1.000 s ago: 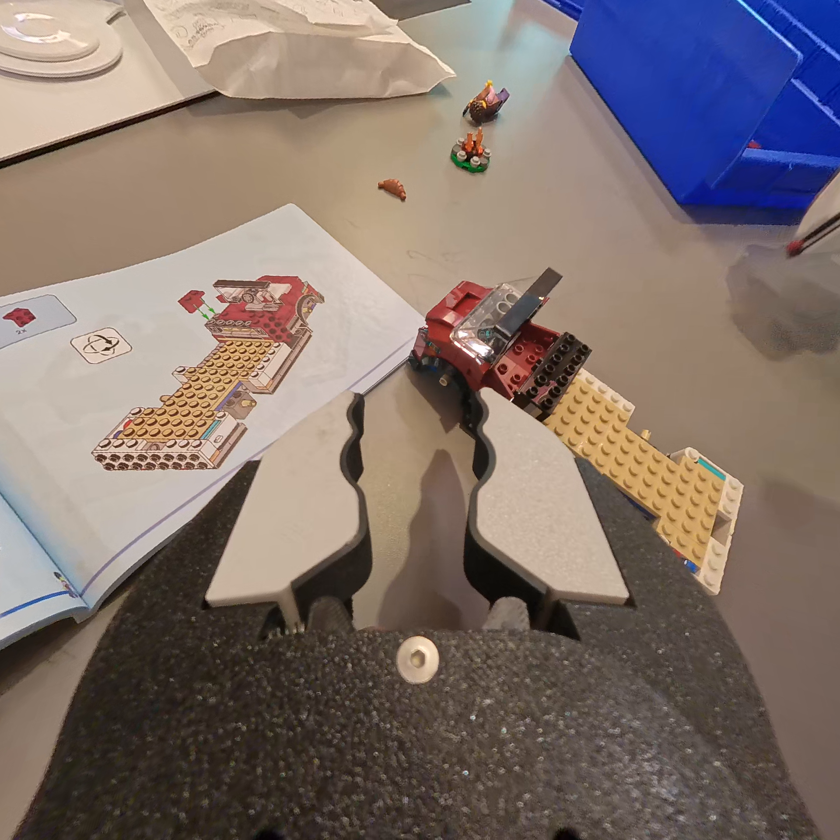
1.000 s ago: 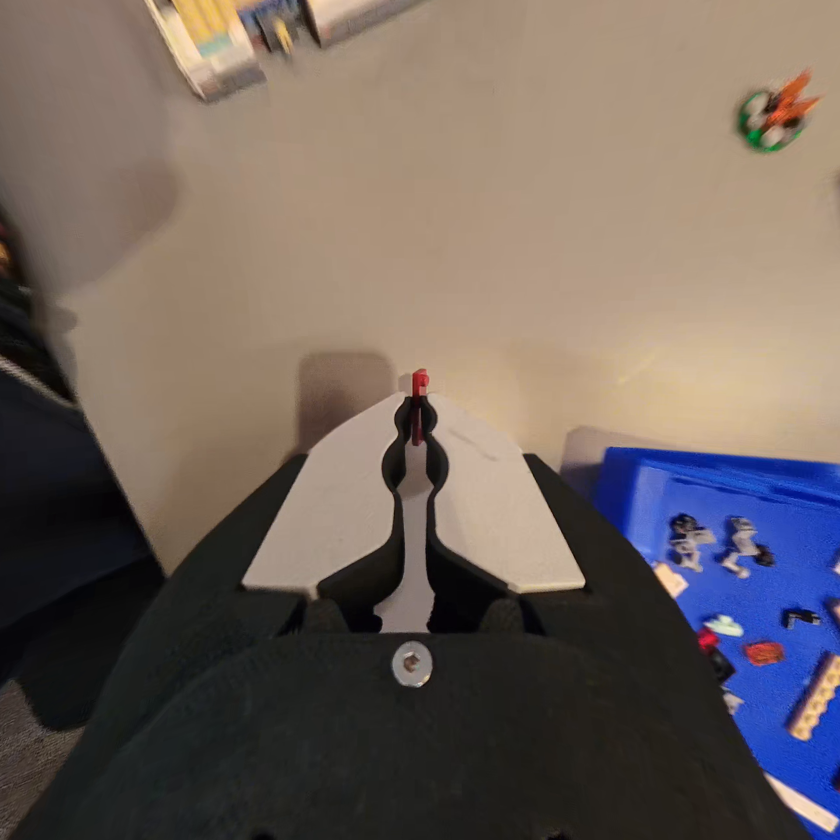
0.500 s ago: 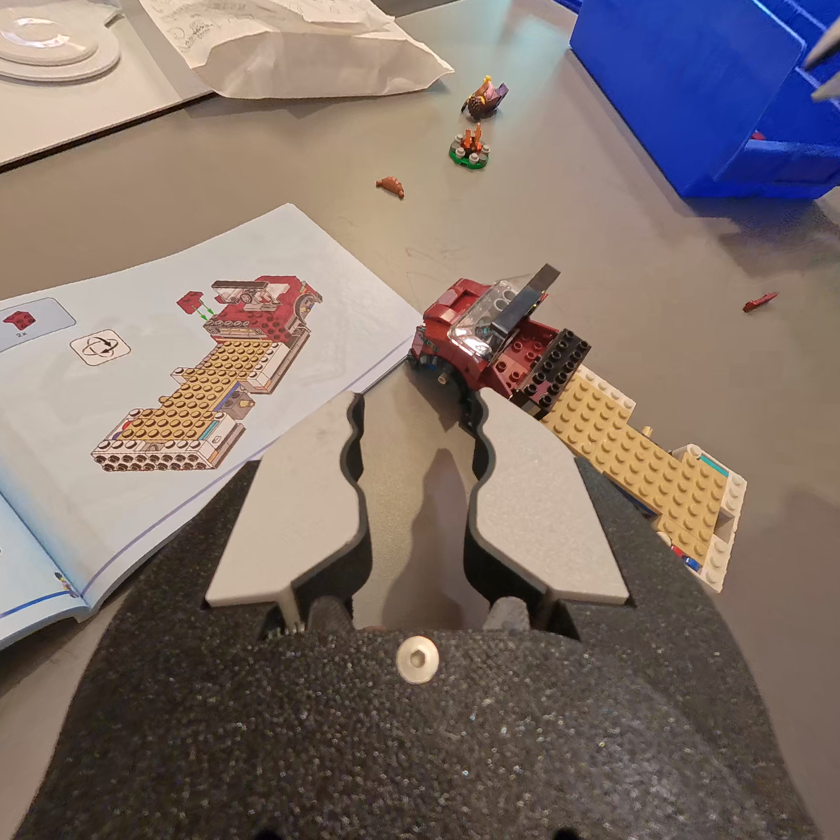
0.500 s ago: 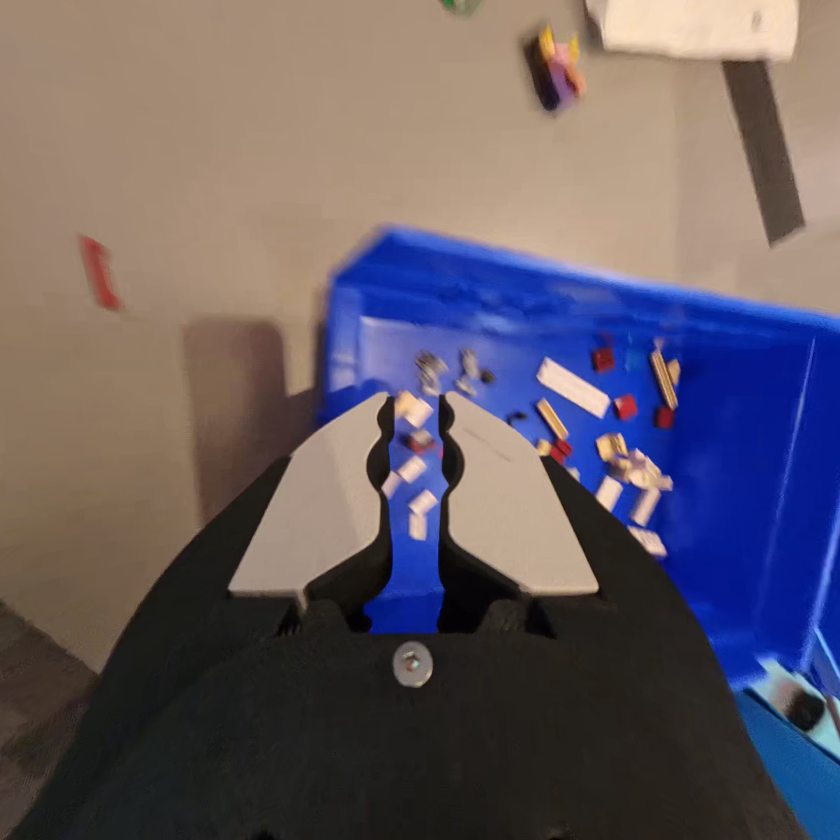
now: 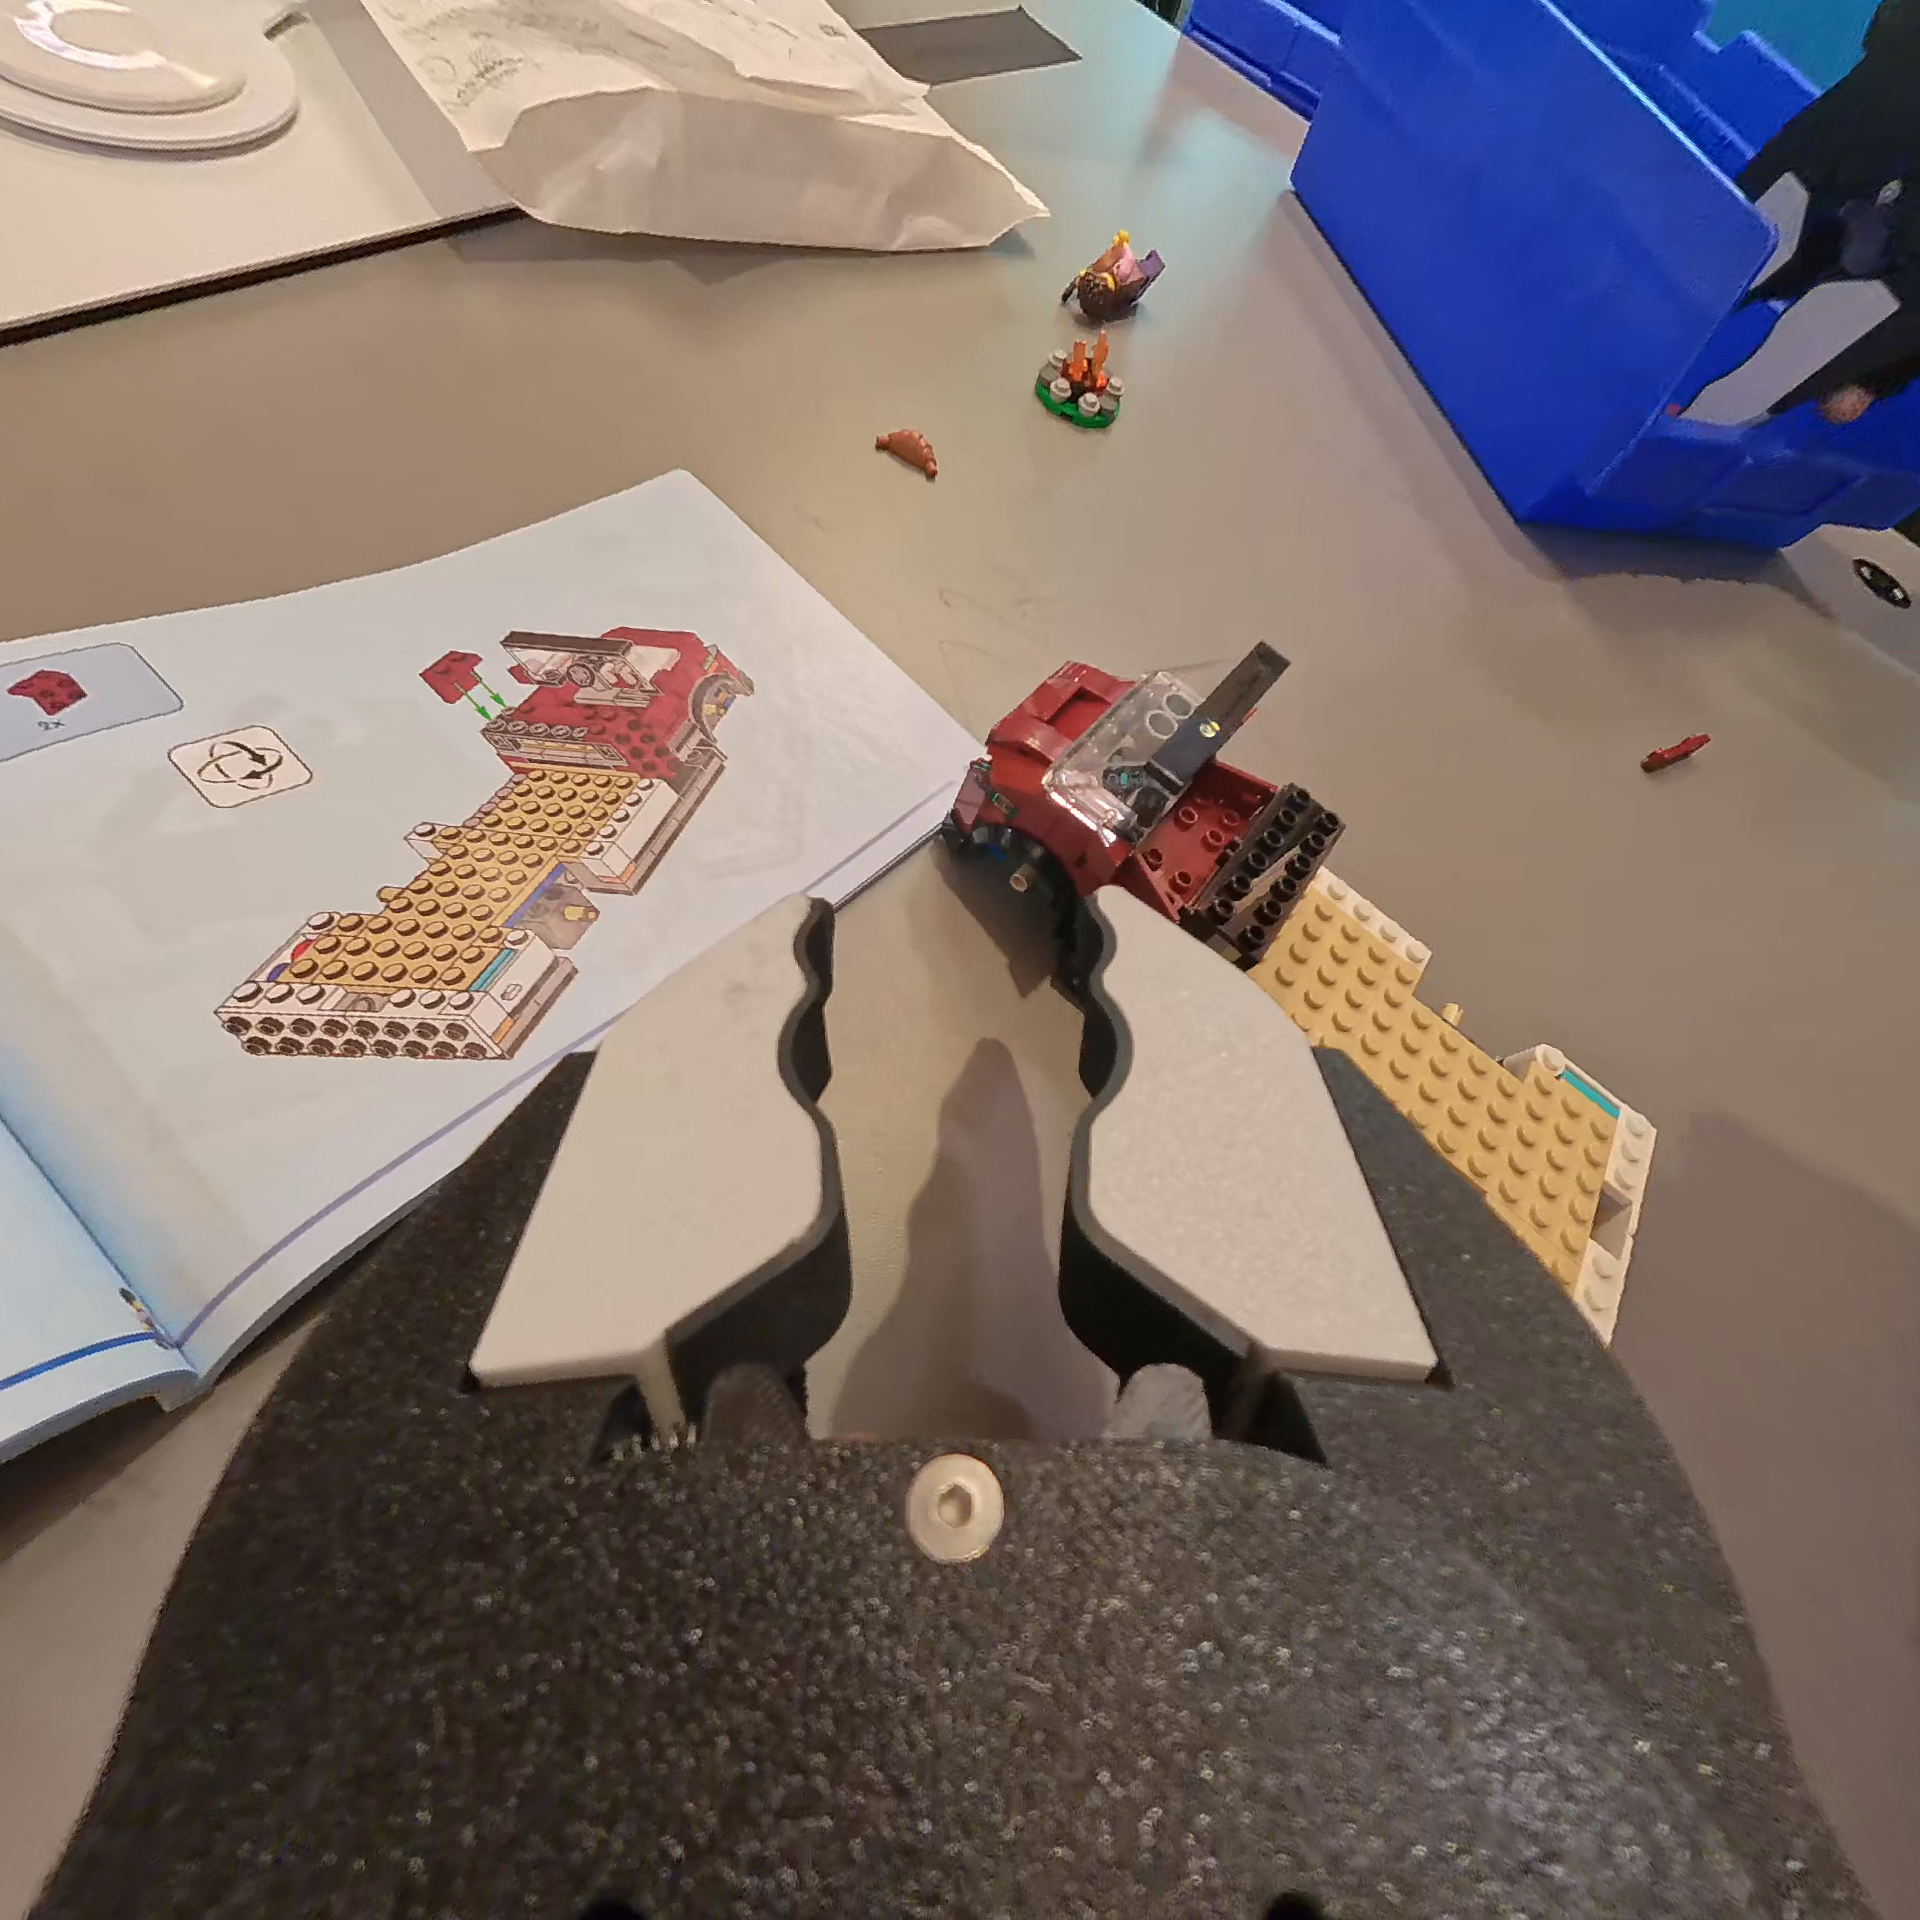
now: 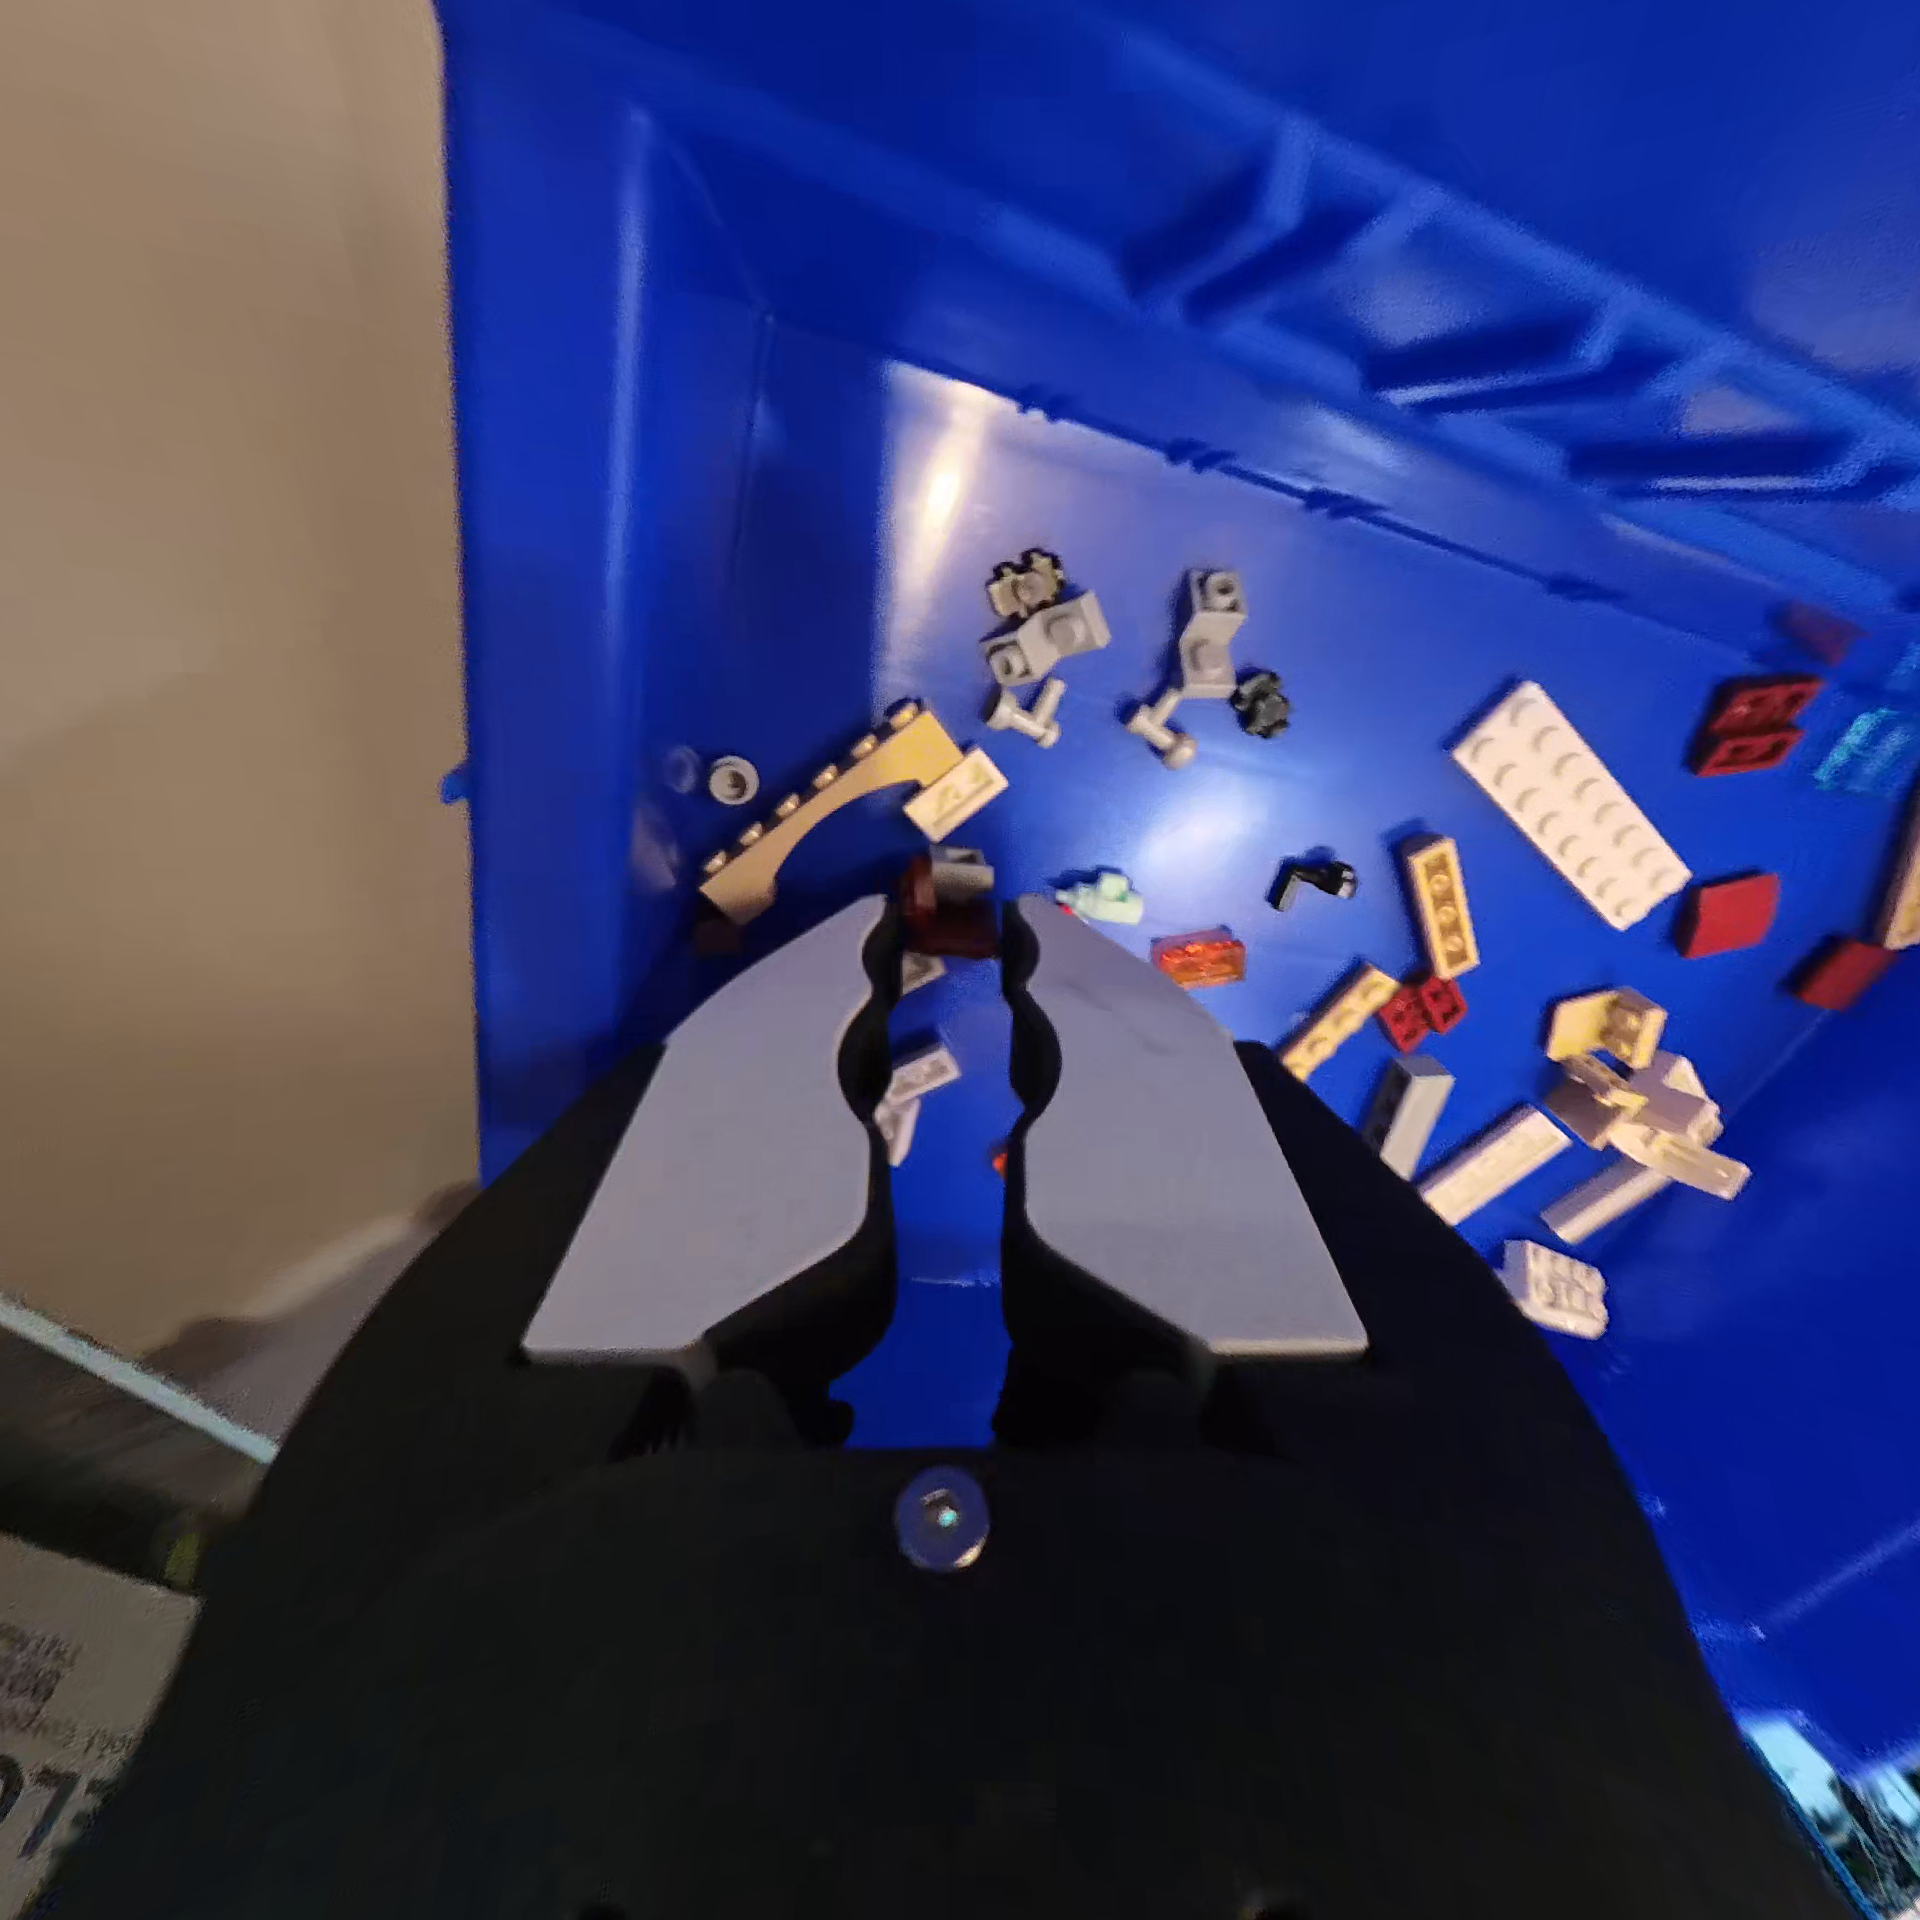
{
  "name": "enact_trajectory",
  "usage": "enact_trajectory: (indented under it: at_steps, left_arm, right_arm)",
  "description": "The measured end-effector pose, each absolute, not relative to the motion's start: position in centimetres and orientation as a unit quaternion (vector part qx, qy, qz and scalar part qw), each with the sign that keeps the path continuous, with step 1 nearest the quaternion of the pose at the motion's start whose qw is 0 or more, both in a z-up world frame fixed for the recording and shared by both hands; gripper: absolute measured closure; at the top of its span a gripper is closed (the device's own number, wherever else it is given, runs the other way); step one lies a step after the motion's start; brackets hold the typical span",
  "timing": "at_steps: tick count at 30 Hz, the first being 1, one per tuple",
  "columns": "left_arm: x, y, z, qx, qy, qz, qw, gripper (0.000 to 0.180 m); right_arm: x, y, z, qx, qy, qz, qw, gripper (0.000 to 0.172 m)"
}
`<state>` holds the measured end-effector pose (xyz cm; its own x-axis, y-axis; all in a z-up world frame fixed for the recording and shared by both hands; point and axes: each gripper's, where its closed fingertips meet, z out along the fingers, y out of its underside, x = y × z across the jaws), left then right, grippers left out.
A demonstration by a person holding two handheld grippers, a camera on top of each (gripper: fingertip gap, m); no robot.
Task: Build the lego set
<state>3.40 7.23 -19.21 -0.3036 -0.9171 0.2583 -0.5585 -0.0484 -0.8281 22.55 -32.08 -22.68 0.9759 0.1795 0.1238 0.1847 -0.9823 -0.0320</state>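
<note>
The dark red truck cab (image 5: 1091, 769) with its tan stud plate (image 5: 1434, 1049) lies on the grey table beside the open instruction booklet (image 5: 416, 831). My left gripper (image 5: 961, 914) is open and empty, and its right fingertip (image 5: 1122, 935) is at the cab's wheel arch. My right gripper (image 6: 945, 914) hangs open inside the blue bin (image 6: 644, 520) of loose pieces. A dark red piece (image 6: 940, 925) lies between its fingertips, which do not press on it. A small red piece (image 5: 1675, 750) lies on the table to the right of the cab.
A white paper bag (image 5: 727, 125), a small figure (image 5: 1112, 275), a campfire build (image 5: 1081, 390) and a brown croissant piece (image 5: 909, 449) lie farther back. The bin holds a tan arch (image 6: 821, 810), a white plate (image 6: 1569, 800) and an orange brick (image 6: 1200, 956). My right fingertips sit around 45 centimetres from my left ones. The campfire build (image 5: 1081, 390) is about 25 centimetres from both grippers' fingertips.
My right gripper opened and let go of the small red piece, which now lies on the table, then swung over and down into the blue bin. My left gripper stayed still.
</note>
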Motion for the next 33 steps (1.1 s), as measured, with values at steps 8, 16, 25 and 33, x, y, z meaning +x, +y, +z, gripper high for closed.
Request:
enact_trajectory:
  at_steps: [8, 16, 25, 33]
  left_arm:
    - [3.3, 7.0, -19.2, -0.551, 0.669, -0.457, 0.200, 0.135]
    - [3.3, 7.0, -19.4, -0.554, 0.670, -0.453, 0.196, 0.135]
    - [3.3, 7.1, -19.4, -0.553, 0.671, -0.451, 0.202, 0.135]
    - [3.4, 7.4, -19.1, -0.563, 0.655, -0.469, 0.186, 0.135]
  right_arm:
    - [20.1, -29.7, -16.7, -0.982, -0.078, -0.098, 0.138, 0.154]
    - [8.9, -24.8, -18.5, -0.965, -0.137, -0.027, 0.224, 0.154]
    - [7.7, -24.4, -22.6, -0.971, -0.111, 0.004, 0.210, 0.149]
    - [12.8, -28.0, -16.2, -0.964, -0.076, -0.083, 0.240, 0.147]
